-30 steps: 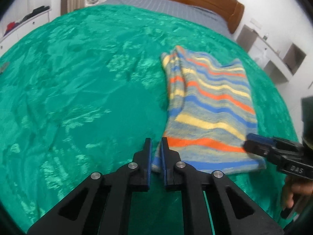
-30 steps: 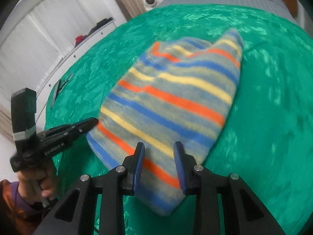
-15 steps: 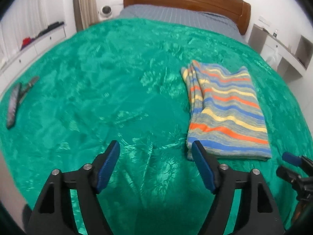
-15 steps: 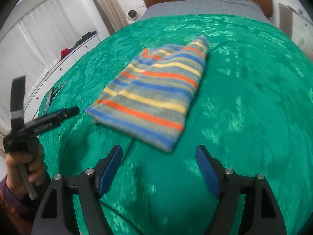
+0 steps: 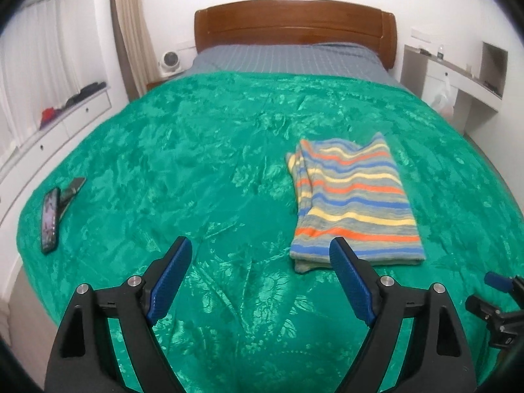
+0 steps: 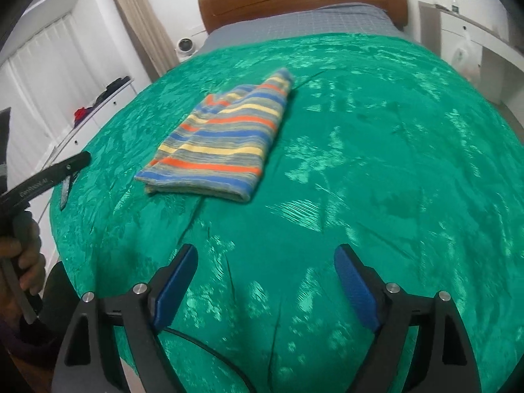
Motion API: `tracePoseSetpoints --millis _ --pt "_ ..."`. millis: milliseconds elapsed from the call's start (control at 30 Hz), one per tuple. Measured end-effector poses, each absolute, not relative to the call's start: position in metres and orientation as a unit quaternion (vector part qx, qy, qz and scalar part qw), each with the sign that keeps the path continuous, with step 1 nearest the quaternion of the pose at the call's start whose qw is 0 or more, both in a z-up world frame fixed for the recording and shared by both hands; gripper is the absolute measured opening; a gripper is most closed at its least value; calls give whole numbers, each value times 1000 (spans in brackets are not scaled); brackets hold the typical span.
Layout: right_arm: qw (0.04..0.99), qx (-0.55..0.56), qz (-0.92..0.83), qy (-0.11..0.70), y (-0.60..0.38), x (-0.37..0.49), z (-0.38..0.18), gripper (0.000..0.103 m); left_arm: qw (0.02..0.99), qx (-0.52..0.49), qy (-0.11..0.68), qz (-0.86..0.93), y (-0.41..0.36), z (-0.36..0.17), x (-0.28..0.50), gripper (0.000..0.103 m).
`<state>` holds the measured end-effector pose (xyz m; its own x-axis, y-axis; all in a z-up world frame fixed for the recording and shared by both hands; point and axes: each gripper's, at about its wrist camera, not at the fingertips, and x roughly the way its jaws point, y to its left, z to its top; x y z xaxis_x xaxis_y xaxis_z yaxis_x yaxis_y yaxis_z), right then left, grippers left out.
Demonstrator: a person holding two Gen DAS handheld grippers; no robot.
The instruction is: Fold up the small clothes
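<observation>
A striped garment (image 5: pixel 353 196) in grey, blue, orange and yellow lies folded flat on the green bedspread (image 5: pixel 203 170), right of centre in the left wrist view. It also shows in the right wrist view (image 6: pixel 222 144), ahead and to the left. My left gripper (image 5: pixel 262 262) is open and empty, held back above the bedspread with its right finger just in front of the garment's near edge. My right gripper (image 6: pixel 265 271) is open and empty, well short of the garment. Part of each gripper shows at the edge of the other's view.
A phone (image 5: pixel 49 219) and a dark flat object (image 5: pixel 70 191) lie near the bed's left edge. A wooden headboard (image 5: pixel 294 23) and grey sheet are at the far end. White drawers stand on the left, a white shelf unit (image 5: pixel 458 75) on the right.
Both grippers were shut on or closing at the garment's near edge a second ago. They have opened, let it go and pulled back and up. The garment now lies still.
</observation>
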<state>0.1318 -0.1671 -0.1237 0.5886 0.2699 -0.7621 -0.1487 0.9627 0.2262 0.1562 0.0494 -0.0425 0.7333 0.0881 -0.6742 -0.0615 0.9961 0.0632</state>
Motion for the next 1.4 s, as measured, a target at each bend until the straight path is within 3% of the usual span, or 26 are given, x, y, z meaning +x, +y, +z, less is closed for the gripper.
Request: tracePoseSetpoints --millis 633,867,1167,1400 --pt "903 44 77 420 -168 99 -110 89 940 33 338 33 36 -17 137 94" --pt "898 46 80 430 -165 98 -117 89 929 23 370 12 39 -33 144 97" --pt "893 75 99 432 -182 157 -116 89 885 -37 451 -108 58 -75 237 97" --pt "855 215 163 443 -198 279 -133 92 840 -87 519 -131 57 -128 343 97"
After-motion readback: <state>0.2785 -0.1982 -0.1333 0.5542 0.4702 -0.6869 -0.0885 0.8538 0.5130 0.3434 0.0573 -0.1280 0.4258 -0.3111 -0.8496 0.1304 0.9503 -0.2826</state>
